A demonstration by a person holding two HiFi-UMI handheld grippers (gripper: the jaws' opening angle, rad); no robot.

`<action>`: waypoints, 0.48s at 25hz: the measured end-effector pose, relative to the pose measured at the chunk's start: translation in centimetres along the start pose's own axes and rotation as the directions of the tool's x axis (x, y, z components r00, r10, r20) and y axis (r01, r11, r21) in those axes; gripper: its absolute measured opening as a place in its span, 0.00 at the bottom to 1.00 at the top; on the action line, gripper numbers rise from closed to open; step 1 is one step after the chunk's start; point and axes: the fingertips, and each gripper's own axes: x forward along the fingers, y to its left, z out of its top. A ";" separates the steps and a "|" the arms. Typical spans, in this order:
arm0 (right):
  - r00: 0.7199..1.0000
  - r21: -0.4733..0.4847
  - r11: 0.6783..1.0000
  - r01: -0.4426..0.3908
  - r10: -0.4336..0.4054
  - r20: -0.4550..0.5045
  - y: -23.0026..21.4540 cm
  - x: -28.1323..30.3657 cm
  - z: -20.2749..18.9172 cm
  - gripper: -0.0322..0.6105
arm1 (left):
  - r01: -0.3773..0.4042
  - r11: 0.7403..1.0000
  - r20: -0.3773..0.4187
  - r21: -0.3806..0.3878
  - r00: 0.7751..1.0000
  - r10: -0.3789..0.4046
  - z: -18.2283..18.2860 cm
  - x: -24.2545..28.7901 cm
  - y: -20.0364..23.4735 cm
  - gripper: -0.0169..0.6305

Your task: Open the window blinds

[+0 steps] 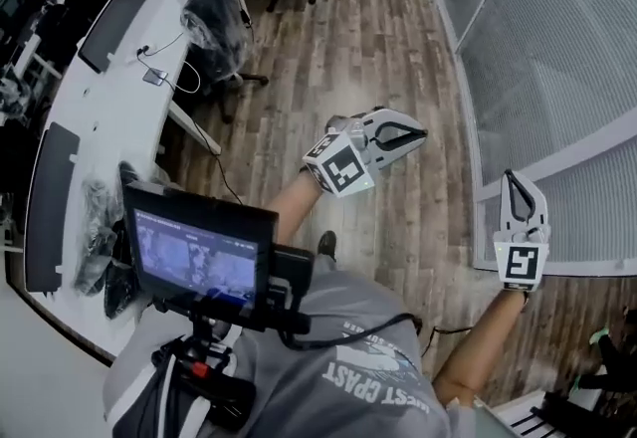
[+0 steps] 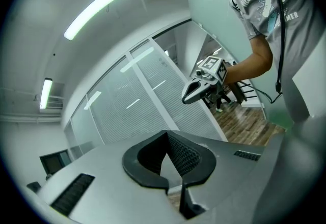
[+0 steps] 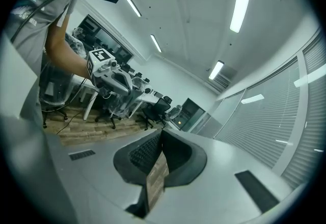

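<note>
The white slatted window blinds (image 1: 557, 38) hang lowered behind a glass wall with a white frame, on the right of the head view. They also show in the left gripper view, where the blinds (image 2: 147, 95) fill the middle, and at the right of the right gripper view as blinds (image 3: 265, 126). My left gripper (image 1: 420, 134) is held out over the wooden floor, jaws together and empty, pointing at the glass wall. My right gripper (image 1: 510, 174) is closer to the wall's lower rail, also shut and empty. Neither touches the blinds.
A long white desk (image 1: 109, 98) with monitors and cables runs along the left. Plastic-covered office chairs (image 1: 214, 23) stand beside it. Wood-plank floor (image 1: 358, 48) lies between desk and glass wall. A camera rig with a screen (image 1: 199, 252) hangs on the person's chest.
</note>
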 end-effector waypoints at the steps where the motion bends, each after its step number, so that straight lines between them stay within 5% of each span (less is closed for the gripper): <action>1: 1.000 -0.007 1.000 0.000 0.000 0.002 -0.7 1.8 0.0 0.04 | 0.005 1.000 0.005 0.000 1.000 -0.005 -0.9 0.4 1.4 0.03; 12: 1.000 -0.006 1.000 -0.005 0.004 -0.015 -5.9 16.0 -0.7 0.04 | 0.004 1.000 0.028 -0.021 1.000 -0.004 -9.5 4.2 13.3 0.03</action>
